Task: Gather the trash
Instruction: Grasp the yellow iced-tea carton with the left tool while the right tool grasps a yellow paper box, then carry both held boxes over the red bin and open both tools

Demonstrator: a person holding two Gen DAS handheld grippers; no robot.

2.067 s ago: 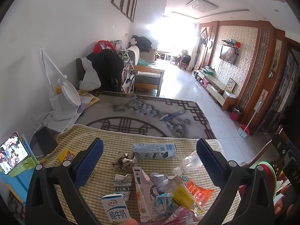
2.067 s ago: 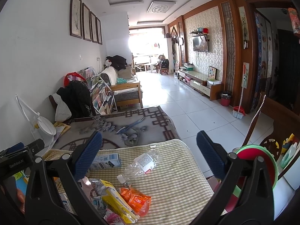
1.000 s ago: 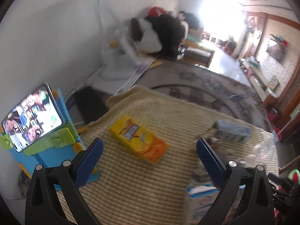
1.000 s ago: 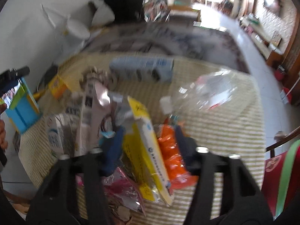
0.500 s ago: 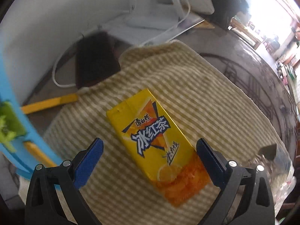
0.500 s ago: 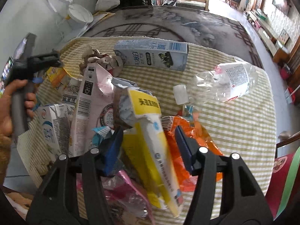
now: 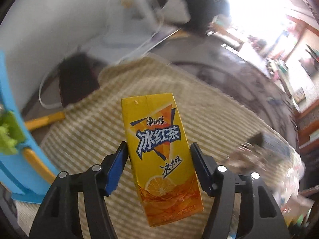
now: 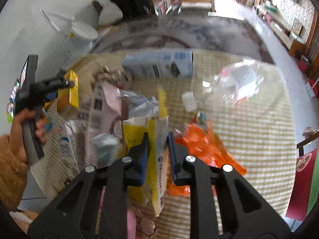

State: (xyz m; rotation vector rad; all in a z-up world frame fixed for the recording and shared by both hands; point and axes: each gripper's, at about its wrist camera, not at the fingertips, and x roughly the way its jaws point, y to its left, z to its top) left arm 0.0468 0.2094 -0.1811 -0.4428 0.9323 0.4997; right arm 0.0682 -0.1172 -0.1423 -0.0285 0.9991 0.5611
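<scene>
Left wrist view: the left gripper (image 7: 158,162) has just been closing, and its blue pads clamp the sides of a yellow-and-orange iced-tea carton (image 7: 159,155), tilted above the checked yellow-green tablecloth (image 7: 95,119). Bare cloth lies around it, ending at the near-left edge. The carton reads 康师傅 冰红茶, over a lemon-slice picture.

Right wrist view: the right gripper (image 8: 157,149) has also just been closing, and stands narrow, pinching a crumpled yellow-and-white paper wrapper (image 8: 157,159) in the litter pile. A clear plastic bottle (image 8: 229,83) lies beyond; open cloth stretches right.
</scene>
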